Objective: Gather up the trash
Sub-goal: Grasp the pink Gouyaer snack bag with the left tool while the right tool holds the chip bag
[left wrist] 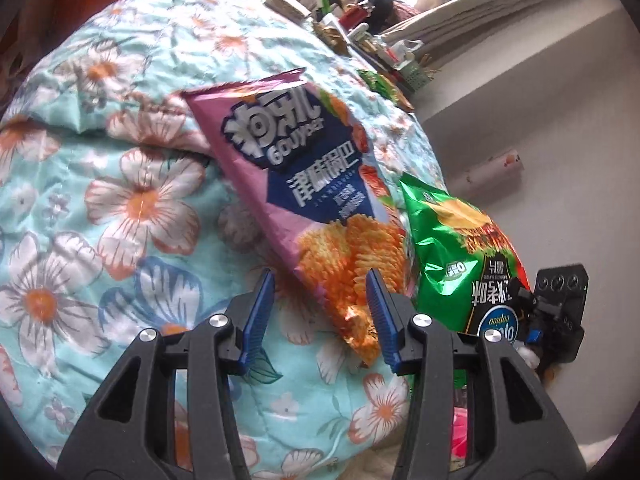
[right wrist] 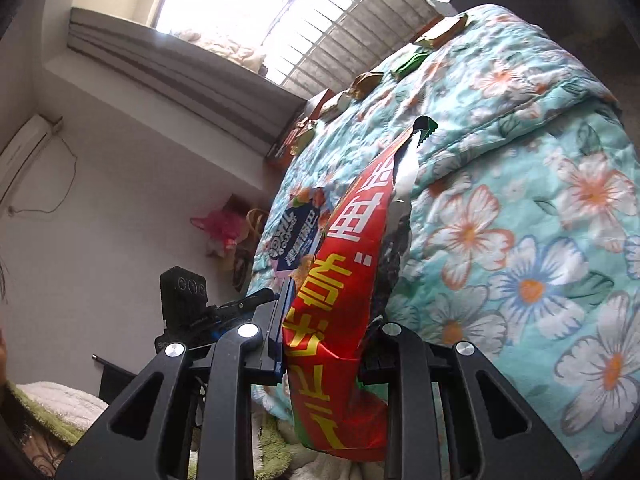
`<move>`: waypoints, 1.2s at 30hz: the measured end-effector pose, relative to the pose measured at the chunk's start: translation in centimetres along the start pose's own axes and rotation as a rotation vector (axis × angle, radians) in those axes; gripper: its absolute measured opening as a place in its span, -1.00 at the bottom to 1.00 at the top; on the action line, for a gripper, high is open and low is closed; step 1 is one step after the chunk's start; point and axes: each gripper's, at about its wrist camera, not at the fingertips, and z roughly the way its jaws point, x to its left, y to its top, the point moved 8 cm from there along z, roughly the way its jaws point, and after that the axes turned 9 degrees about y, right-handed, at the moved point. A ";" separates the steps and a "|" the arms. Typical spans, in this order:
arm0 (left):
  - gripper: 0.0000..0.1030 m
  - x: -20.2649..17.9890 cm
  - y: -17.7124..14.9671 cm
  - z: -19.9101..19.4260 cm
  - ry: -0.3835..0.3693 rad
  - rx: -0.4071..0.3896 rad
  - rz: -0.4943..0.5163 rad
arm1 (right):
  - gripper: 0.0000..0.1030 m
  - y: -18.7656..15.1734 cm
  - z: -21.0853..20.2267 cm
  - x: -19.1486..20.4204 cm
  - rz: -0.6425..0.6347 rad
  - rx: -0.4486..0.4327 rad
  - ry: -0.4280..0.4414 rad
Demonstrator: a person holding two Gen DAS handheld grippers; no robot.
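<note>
Left hand-held gripper (left wrist: 320, 312) points down at the bed with its blue pads (left wrist: 260, 312) apart; the lower corner of a pink-and-purple snack bag (left wrist: 288, 172) lies between them, and only the right pad looks close to the foil, so no grip shows. Right hand-held gripper (right wrist: 324, 332) is narrowed onto a red snack bag (right wrist: 344, 280) with yellow lettering, the wrapper pinched between its jaws and standing up from them, its torn silver-lined top (right wrist: 408, 168) uppermost. Just beside the pink bag, at the edge of the mattress, a green crisp bag (left wrist: 452, 248) hangs over the side, touching the other gripper's black body. Both bags rest on a turquoise floral quilt (left wrist: 120, 200). Further back, small gold and green wrappers (right wrist: 364, 84) lie scattered along the quilt's far edge, with a cluttered shelf (left wrist: 360, 28) beyond.
</note>
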 end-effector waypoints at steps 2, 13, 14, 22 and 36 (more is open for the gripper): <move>-0.14 0.1 0.2 0.6 -0.022 0.015 -0.034 | -0.53 0.0 0.0 -1.1 0.013 0.001 -0.053; -0.14 -3.9 2.5 -0.8 -0.188 -0.107 -0.012 | -0.53 -0.6 2.2 -4.1 0.063 0.026 -0.178; -0.14 -4.0 2.7 -0.3 -0.179 -0.103 -0.015 | -0.53 -0.8 2.1 -4.3 0.075 0.027 -0.178; -0.57 -4.4 2.4 3.5 -0.080 -0.063 -0.016 | -0.53 -1.7 1.2 -4.5 0.109 0.018 -0.170; -0.94 -8.6 1.8 -3.1 0.194 -0.127 0.332 | -0.49 -1.2 -3.4 -2.6 0.093 -0.085 -0.193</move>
